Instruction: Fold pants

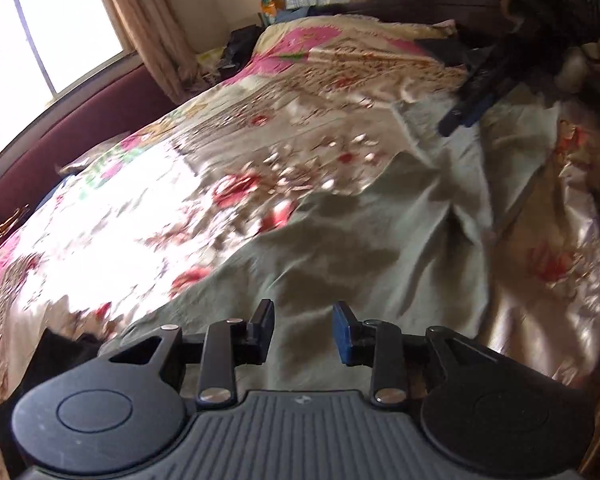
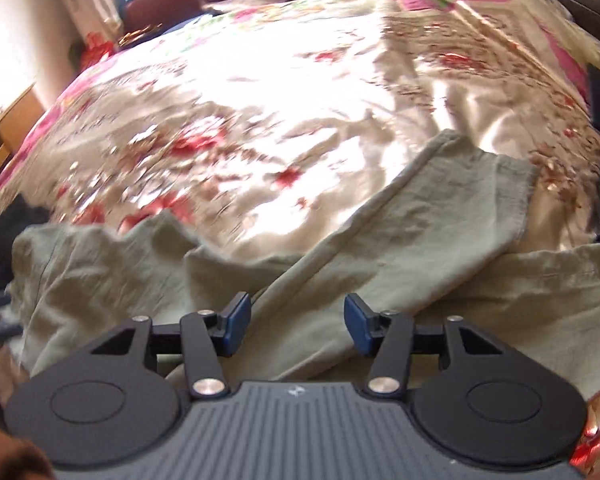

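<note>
On the glossy floral bedspread, rumpled olive pants lie beneath released left gripper and right gripper.

— How's the left gripper?
— Jaws apart, nothing between them, pointing toward twelve o'clock.
— And the right gripper?
— Also spread wide and empty. From the left wrist view it shows blurred, up at two o'clock.

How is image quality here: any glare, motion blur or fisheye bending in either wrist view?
Left wrist view: sunlight blows out the shiny floral satin bedspread, whose pattern is motion-smeared; the window frame bows; the left claw stays sharp. Right wrist view: the same glare mid-bed, the olive-green cotton pants fairly crisp.
</note>
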A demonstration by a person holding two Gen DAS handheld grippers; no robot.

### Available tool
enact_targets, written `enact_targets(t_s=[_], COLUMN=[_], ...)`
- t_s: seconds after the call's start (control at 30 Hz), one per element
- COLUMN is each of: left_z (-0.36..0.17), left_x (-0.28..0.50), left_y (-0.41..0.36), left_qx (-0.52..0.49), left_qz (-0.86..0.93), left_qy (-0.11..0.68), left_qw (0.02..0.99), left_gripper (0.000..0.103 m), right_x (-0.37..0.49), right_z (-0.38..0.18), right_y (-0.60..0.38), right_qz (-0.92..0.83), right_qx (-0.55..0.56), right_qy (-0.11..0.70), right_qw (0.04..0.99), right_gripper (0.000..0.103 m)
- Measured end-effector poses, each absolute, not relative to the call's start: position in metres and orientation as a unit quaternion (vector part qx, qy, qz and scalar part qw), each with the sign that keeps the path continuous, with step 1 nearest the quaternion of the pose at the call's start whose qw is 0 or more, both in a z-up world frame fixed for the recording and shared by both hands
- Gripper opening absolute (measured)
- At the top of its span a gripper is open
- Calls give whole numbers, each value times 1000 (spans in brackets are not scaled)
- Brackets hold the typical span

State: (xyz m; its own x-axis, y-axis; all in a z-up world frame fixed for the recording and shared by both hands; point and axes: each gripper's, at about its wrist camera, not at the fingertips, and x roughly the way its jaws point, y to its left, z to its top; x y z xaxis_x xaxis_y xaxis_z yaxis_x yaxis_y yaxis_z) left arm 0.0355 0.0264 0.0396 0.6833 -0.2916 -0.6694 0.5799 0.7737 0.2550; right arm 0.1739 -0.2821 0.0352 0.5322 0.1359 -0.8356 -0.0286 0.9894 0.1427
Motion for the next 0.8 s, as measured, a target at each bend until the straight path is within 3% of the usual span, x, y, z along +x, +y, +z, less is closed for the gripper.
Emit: enact_targets(t_s=[0.13,0.47,0.5,0.57,0.6,0.63,0.8], left_z=[33,-12,-14,-16,-15,-13,-2], left_x=[37,53,54,55,57,57,59], left_y=[-36,-108,-109,-108,-106,-104,-100], left_qx=[223,227,225,218,210,203,199], left_qz=[-331,-352,-349,-343,-343,-342,-333], left_qy=[306,344,347,354,358,360,352], left_qw=[864,841,841,842,843,844,852], left_gripper=[49,50,50,49,49,49,50], right_x=[231,281,279,274,274,270,232], right_z=[14,-30,-30,-24,-21,-17,22], right_y=[-304,-316,-322,-332,-338,-344,-371], right_qz=[-5,-110,-105,-88,-76,-68,-38], right_qx=[104,45,51,71,90,107,164], right_qy=[488,490,489,492,496,497,451], right_qw=[867,864,864,863,860,858,876], right_gripper=[57,59,56,39,17,5,5])
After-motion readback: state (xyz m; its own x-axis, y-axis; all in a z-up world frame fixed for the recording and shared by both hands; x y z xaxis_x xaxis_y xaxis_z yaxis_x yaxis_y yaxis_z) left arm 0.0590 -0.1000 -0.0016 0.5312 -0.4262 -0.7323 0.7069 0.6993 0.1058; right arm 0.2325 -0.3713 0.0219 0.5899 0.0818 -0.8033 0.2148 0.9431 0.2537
